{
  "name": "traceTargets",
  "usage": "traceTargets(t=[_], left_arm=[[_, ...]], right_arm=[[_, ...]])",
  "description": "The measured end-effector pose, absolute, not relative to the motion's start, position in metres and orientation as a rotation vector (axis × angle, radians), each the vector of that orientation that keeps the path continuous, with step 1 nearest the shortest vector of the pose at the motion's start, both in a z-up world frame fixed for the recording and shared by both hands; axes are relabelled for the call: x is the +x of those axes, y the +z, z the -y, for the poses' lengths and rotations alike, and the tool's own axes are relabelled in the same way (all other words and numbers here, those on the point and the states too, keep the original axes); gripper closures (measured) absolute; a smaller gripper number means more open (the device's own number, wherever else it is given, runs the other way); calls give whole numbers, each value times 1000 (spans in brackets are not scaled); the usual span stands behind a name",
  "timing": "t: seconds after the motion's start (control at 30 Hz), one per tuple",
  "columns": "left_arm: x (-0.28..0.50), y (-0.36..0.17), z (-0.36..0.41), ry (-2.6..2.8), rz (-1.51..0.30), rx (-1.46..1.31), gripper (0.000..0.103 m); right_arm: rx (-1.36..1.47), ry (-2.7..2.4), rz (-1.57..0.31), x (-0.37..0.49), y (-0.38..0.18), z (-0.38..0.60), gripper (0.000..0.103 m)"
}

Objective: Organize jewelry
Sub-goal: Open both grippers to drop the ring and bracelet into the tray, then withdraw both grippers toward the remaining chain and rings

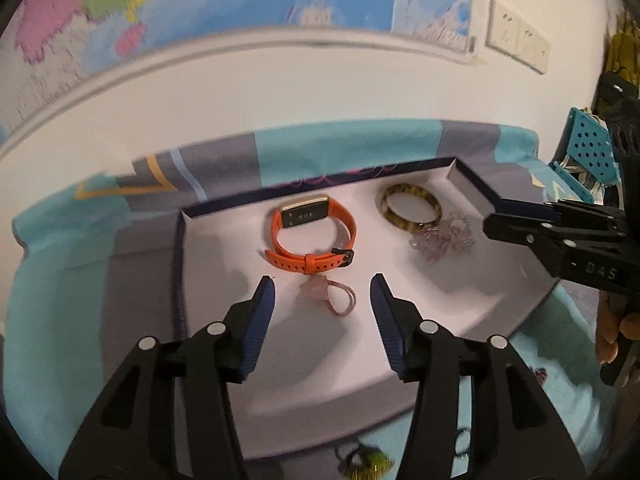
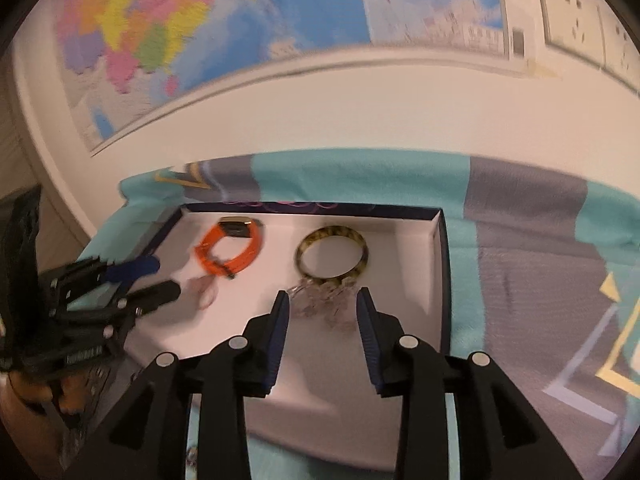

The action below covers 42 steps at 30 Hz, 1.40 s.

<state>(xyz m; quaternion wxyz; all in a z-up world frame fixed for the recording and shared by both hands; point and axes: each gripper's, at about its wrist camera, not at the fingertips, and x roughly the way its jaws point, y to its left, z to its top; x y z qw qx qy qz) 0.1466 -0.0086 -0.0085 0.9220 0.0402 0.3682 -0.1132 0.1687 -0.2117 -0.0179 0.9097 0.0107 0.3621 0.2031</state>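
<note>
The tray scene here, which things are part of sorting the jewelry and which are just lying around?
Job: tray, orange watch, tortoiseshell bangle, clear bead bracelet, pink charm ring, left gripper, right gripper.

Lying about: wall map, wall sockets, teal cloth, blue perforated basket.

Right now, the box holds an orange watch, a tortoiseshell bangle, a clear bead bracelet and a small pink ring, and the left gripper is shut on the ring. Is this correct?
Not quite. The left gripper is open, not shut: in the left wrist view the pink ring lies loose on the box floor between its spread fingers. The orange watch, tortoiseshell bangle and bead bracelet are there as you say.
</note>
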Motion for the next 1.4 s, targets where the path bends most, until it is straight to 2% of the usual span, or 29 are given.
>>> traceTargets(t=[0.17, 0.37, 0.6, 1.1, 1.2, 1.3, 1.33, 1.37, 1.4], left_arm=[[115, 6, -1, -258, -708, 80, 50], [84, 6, -11, -265, -705, 78, 45], [58, -7, -7, -287, -730, 92, 41], [36, -24, 19, -364, -766, 113, 41], [34, -26, 22, -375, -769, 118, 41], [34, -27, 24, -386, -770, 123, 41], [33, -27, 25, -393, -771, 127, 41], [33, -28, 26, -400, -771, 130, 41], [32, -28, 28, -408, -772, 135, 41]], right_arm=[[-28, 497, -720, 126, -11, 215, 69], [-93, 560, -770, 87, -31, 214, 69], [-102, 569, -825, 73, -49, 212, 69], [-187, 603, -876, 77, -63, 189, 70], [-217, 597, -876, 78, -63, 187, 82], [-215, 607, -882, 79, -62, 188, 84], [-216, 611, -880, 79, -61, 188, 88], [-207, 617, -872, 78, -58, 189, 97], [-201, 618, -871, 78, -57, 190, 101]])
